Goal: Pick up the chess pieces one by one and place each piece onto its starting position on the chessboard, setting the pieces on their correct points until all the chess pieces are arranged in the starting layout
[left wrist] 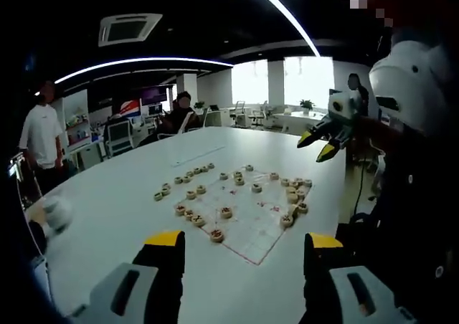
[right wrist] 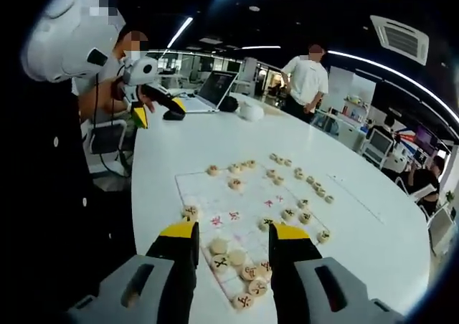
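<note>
A paper chessboard (left wrist: pixel 252 224) lies on the white table (left wrist: pixel 115 216). Round wooden chess pieces (left wrist: pixel 226 212) are scattered over it, and a row of them (left wrist: pixel 188 175) lies off its far edge. My left gripper (left wrist: pixel 244 241) hovers open before the board's near corner, holding nothing. From the right, my right gripper (left wrist: pixel 319 145) comes into this view, held high above the table. In the right gripper view, the right gripper (right wrist: pixel 233 232) is open above a cluster of pieces (right wrist: pixel 244 270) at the chessboard's (right wrist: pixel 208 195) near edge. The left gripper (right wrist: pixel 158 112) is at the far left, off the board.
A person in a white shirt (left wrist: pixel 39 134) stands by the table's far side, also seen as the standing person (right wrist: pixel 305 80). Another person (left wrist: pixel 183 112) sits at the far end. A laptop (right wrist: pixel 215 91) and a white object (right wrist: pixel 251 111) rest on the table.
</note>
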Tool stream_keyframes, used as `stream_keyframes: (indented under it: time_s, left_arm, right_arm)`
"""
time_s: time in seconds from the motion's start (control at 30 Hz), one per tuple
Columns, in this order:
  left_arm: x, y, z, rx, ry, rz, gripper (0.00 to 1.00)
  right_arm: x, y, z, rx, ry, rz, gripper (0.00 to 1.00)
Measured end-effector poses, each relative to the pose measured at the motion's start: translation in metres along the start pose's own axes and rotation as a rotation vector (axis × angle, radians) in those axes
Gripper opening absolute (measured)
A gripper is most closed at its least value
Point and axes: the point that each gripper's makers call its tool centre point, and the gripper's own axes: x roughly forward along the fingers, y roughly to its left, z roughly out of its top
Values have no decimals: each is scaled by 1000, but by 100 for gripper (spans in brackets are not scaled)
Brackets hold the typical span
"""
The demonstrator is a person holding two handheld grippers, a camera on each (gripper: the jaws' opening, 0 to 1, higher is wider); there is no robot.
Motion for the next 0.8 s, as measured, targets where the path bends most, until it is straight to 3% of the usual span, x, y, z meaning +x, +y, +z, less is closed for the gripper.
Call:
stream_keyframes:
  time_s: [0.27,0.37,0.53,0.67,0.8]
  left_arm:
    - [18,3,18,50,37,-47,67]
    - [30,6,22,81,78,-69,66]
    - [59,3,36,134,124,-136,63]
    - [82,-11,43,149,156,-250,61]
    - [106,-3,36,212,251,-249,58]
  right_arm:
    - [-8,-1,-10,33,-12,-21,40]
    - [-12,-2,-13,46,-19,-32,40]
    - [-19,-4,-18,69,-32,-50,40]
    - [-24,-4,-21,82,-37,-65,40]
    - [-28,-4,-25,95,-43,-79,40]
